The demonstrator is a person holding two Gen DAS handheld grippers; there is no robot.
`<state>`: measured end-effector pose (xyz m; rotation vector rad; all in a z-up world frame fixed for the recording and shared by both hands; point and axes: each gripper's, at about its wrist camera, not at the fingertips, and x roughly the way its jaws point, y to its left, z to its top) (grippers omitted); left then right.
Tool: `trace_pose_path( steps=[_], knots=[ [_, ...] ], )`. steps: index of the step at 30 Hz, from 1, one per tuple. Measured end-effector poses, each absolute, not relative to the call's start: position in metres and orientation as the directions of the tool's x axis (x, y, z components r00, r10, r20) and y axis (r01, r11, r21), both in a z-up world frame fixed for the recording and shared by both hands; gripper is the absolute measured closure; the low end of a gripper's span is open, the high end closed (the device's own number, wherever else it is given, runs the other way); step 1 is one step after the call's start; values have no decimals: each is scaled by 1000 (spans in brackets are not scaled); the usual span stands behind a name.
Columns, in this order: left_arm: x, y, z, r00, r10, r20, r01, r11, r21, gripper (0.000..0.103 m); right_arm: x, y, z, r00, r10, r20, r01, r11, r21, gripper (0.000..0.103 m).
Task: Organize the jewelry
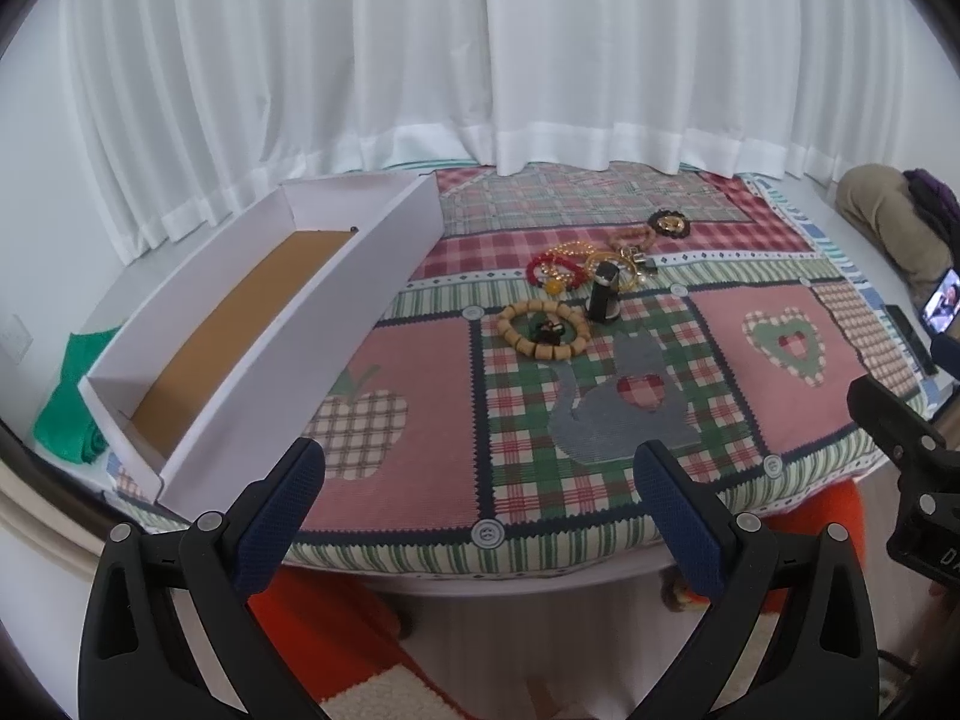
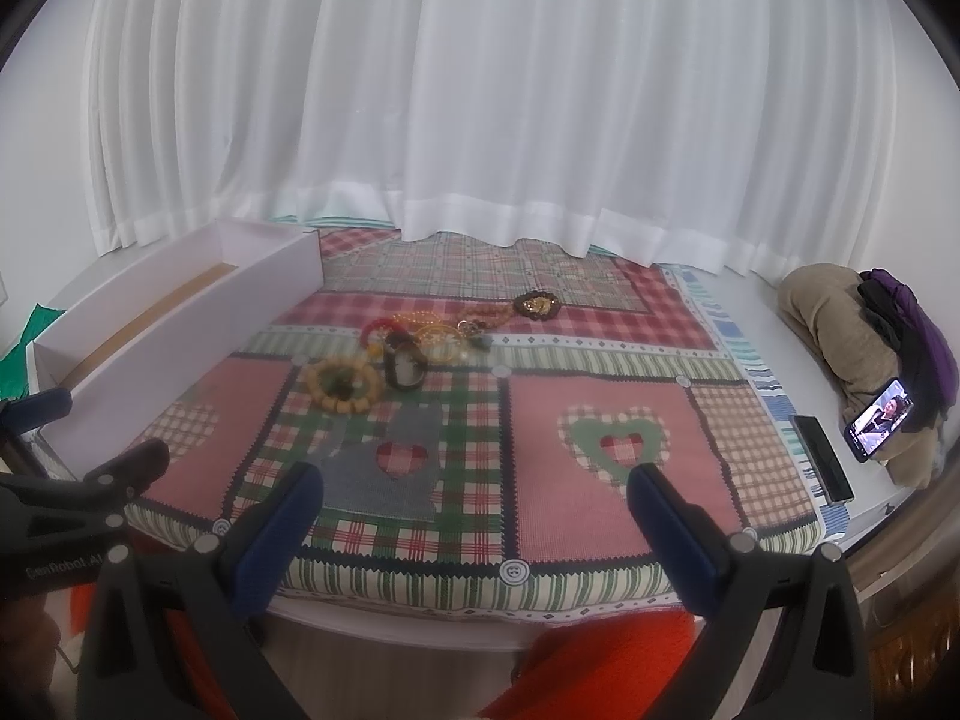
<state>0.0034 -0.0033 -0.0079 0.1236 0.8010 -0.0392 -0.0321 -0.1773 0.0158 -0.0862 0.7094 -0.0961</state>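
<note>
**Both jaws spread and empty, short of the jewelry pile**

My jaws stand wide apart on both sides and grip nothing: the left gripper [image 1: 480, 468] and the right gripper [image 2: 474, 492] both hang at the near edge of the patchwork cloth [image 1: 420, 420], well short of any piece.

I take the white box [image 1: 336, 324] as my landmark. It lies open with a brown floor, and I see nothing in it, so I judge the sorting has not begun. The jewelry sits in a loose cluster to the right of the box, well apart from its long wall. Nearest me is the wooden bead bracelet [image 1: 543, 330], with a small dark piece inside its ring. Just beyond it stands a black oval piece [image 1: 603, 300], then the red bead bracelet [image 1: 555, 273] tangled with gold chains [image 1: 624, 267], and farthest from the box a dark round brooch [image 1: 669, 222].

The step in hand is the first reach. I judge the wooden bracelet the cleanest pick: one beaded side between the jaws, lifted clear of the tangle, then carried left over the box wall.
</note>
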Motion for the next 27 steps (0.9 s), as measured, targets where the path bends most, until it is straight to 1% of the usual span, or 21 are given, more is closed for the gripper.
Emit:
trace_pose_path(
  steps=[27],
  knots=[
    [4,-6,-9,701,4,-713,96,990,100,1,-31,-179,16,754,-117,-646,62,992,-107,0]
  ],
)
